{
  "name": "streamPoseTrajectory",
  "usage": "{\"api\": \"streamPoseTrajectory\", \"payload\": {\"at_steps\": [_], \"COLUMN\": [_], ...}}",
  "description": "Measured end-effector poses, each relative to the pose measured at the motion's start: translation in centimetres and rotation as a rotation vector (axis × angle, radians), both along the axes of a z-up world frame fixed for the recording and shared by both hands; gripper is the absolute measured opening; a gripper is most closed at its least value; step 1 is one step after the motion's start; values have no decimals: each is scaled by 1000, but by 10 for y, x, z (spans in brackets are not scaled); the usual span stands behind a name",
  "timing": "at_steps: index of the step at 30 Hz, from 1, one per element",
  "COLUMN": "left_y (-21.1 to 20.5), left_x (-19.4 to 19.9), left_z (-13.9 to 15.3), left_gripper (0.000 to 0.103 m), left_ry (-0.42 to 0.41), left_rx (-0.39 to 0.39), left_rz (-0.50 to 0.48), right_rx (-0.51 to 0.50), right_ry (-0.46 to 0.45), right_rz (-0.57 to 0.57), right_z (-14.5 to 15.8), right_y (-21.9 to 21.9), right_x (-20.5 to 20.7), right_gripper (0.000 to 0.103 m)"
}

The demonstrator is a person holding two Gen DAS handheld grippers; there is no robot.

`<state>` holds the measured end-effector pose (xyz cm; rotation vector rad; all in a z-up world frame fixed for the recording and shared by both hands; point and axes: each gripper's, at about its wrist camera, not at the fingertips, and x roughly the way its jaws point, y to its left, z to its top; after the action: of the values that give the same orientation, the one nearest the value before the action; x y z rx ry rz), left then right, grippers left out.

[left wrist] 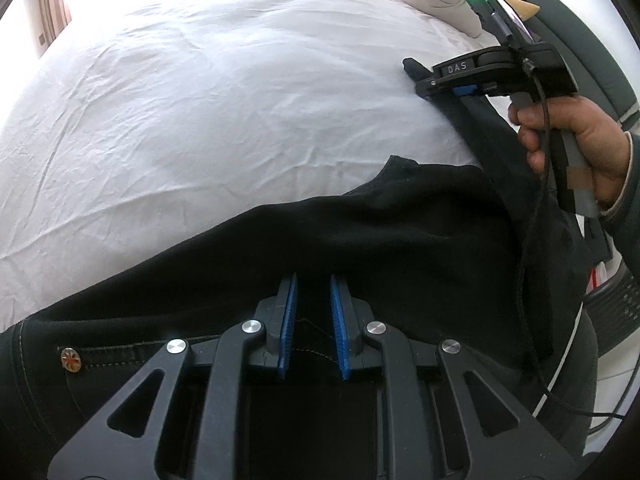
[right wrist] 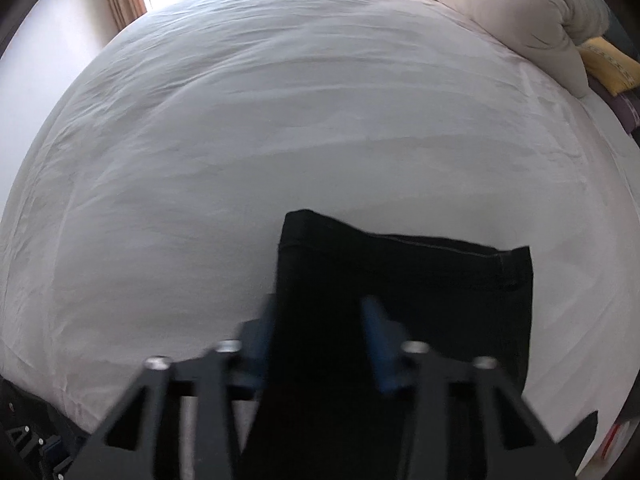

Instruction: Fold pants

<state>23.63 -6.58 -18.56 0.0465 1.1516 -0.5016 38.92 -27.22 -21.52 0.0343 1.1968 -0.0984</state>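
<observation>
1. Two grippers are being worked over black pants [left wrist: 360, 240] lying on a white bed sheet [left wrist: 180, 100].
2. Waistband cloth is being pinched by the left gripper [left wrist: 313, 300], its jaws nearly closed.
3. A pant leg is being straddled by the right gripper [right wrist: 320, 332]; blur is leaving its grip impossible to tell.
4. Both edges are best being kept taut and level, so the fold lands square.
5. Much of the garment is being cut off below both views.
</observation>
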Motion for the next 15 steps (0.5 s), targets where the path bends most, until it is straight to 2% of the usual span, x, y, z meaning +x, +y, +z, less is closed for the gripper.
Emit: {"api": "streamPoseTrajectory", "payload": {"at_steps": [1,4,9,15], "left_y": [0,2,2,-1], "left_x": [-1,-1,-3,-5], "left_z": [1,5,5,8], "left_gripper": [16,16,16,16], "left_ry": [-1,-2,-8,-21], "left_rx": [0,-2,2,23], "left_rz": [1,4,7,12], "right_rx": [14,54,106,183], "right_ry": [1,-6,-89,-244], "right_rz": [0,-9,-57,-187], "right_z": [1,3,25,64], "right_y": [-2,-10,-22,-73], "right_x": [0,-2,-20,-89], "right_gripper": [20,9,5,5]}}
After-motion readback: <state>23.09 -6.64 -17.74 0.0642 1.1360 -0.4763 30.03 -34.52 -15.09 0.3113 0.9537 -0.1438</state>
